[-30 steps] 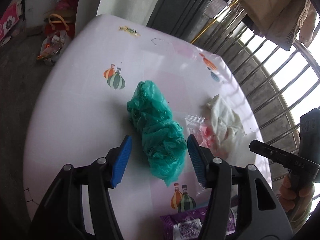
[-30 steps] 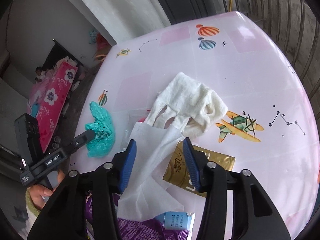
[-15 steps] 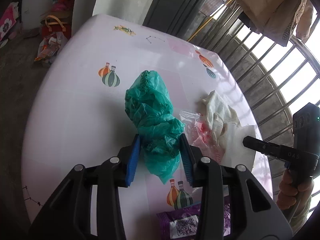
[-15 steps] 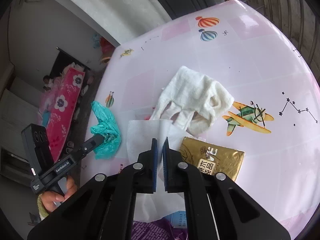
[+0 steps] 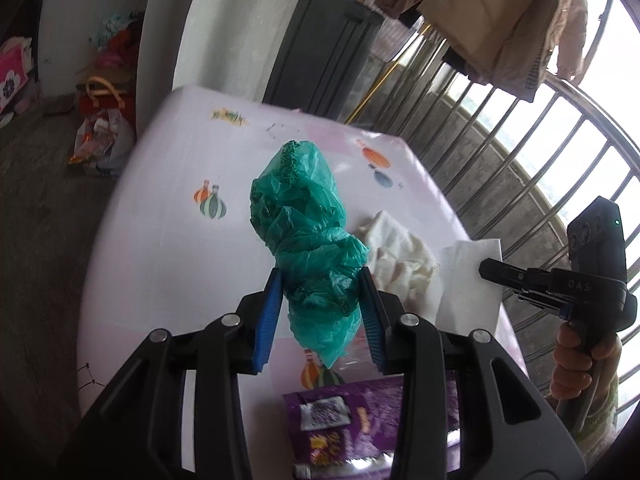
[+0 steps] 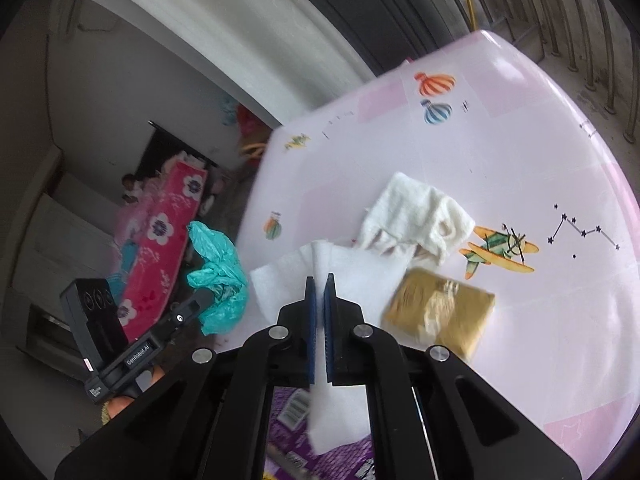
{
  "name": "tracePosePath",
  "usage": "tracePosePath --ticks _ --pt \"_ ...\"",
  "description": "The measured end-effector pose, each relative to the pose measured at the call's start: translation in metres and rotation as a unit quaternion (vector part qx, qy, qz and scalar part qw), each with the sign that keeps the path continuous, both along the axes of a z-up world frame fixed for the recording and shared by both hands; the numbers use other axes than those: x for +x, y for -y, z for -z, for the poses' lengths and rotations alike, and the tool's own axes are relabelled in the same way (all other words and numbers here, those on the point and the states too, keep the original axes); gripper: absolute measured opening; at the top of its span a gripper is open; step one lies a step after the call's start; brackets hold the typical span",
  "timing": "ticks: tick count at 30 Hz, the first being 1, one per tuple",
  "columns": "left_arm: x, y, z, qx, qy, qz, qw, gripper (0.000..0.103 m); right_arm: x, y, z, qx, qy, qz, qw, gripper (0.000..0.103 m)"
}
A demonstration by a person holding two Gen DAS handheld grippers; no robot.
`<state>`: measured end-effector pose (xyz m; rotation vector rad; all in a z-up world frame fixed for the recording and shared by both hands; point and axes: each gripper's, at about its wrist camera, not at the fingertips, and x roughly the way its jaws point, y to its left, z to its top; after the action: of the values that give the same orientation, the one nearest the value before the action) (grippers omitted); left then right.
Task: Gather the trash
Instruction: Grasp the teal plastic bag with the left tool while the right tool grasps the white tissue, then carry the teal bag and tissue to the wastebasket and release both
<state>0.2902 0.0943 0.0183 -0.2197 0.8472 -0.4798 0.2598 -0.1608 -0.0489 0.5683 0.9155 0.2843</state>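
A: Where's the green plastic bag [image 5: 310, 248]?

B: Clamped between the left gripper [image 5: 320, 312] pads, lifted clear above the pink table [image 5: 168, 216].

A: And the right gripper [image 6: 319, 320]?

B: Fingers pinched together on the white tissue [image 6: 288, 276], just beside the cream cloth [image 6: 416, 216] and gold packet [image 6: 438, 312].

On the table [image 6: 540, 184]: cloth [image 6: 416, 216] in the middle, packet [image 6: 438, 312] just nearer on its right, tissue [image 6: 304, 280] on its left, bag [image 6: 218, 276] further left, wrapper [image 5: 340, 420] nearest.
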Motion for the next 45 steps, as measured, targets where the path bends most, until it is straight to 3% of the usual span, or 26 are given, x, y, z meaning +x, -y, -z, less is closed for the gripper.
tracePosePath --ticks 17,22,27,35,45 --pt "-0.086 0.038 -0.073 -0.02 0.074 0.066 0.9948 0.035 -0.082 0.04 -0.084 0.016 0.114 0.032 0.993 0.004" --pt "-0.119 0.074 -0.078 -0.02 0.077 0.109 0.9908 0.035 -0.131 0.077 -0.095 0.017 0.135 0.072 0.988 0.004" --pt "-0.151 0.133 -0.078 -0.02 0.075 0.175 0.9816 0.035 -0.19 0.129 -0.102 0.019 0.156 0.138 0.978 0.004" --pt "-0.199 0.253 -0.071 -0.034 0.055 0.29 0.9549 0.035 -0.293 0.222 -0.092 0.014 0.17 0.285 0.943 0.004" --pt "-0.257 0.43 -0.017 0.01 -0.001 0.408 0.9129 0.036 -0.395 0.327 -0.038 -0.017 0.127 0.463 0.877 0.004"
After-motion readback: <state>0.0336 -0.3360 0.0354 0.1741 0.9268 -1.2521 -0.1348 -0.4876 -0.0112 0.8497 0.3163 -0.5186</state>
